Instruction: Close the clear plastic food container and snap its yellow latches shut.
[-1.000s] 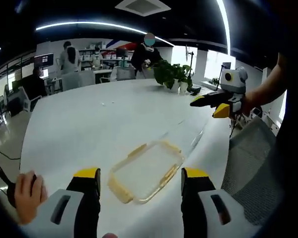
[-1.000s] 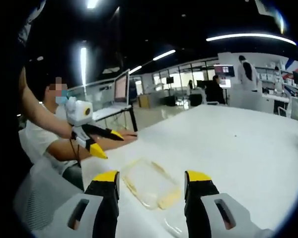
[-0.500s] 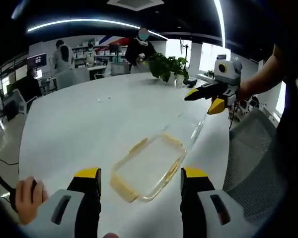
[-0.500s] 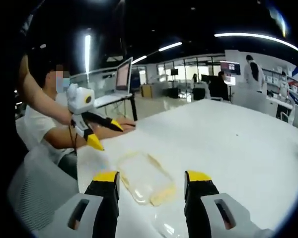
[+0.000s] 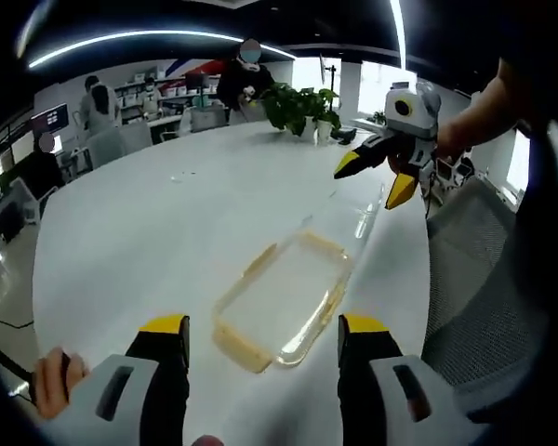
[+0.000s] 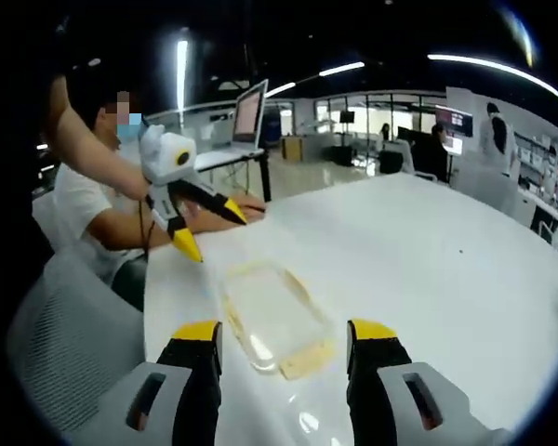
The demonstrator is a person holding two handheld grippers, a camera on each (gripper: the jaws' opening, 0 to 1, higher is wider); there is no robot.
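A clear plastic food container (image 5: pixel 284 299) with yellow latches lies flat on the white table, just beyond my left gripper (image 5: pixel 262 327), whose jaws stand open and hold nothing. Past the container's far end my right gripper (image 5: pixel 374 178) hangs above the table, open. In the right gripper view the same container (image 6: pixel 272 316) lies just ahead of the open right gripper (image 6: pixel 286 336). There the left gripper (image 6: pixel 211 229) hovers over the table's left edge, open. A faint clear outline (image 5: pixel 349 216) glints on the table beyond the container.
The big white table (image 5: pixel 158 223) runs far back. A potted plant (image 5: pixel 299 107) stands at its far end, with people behind it. A grey mesh chair (image 5: pixel 465 279) sits by the table's edge. A laptop (image 6: pixel 248 111) stands behind a seated person (image 6: pixel 84 200).
Both views have shifted with the hands. Each gripper now looks larger and nearer in the other's view. The container lies where it was on the table.
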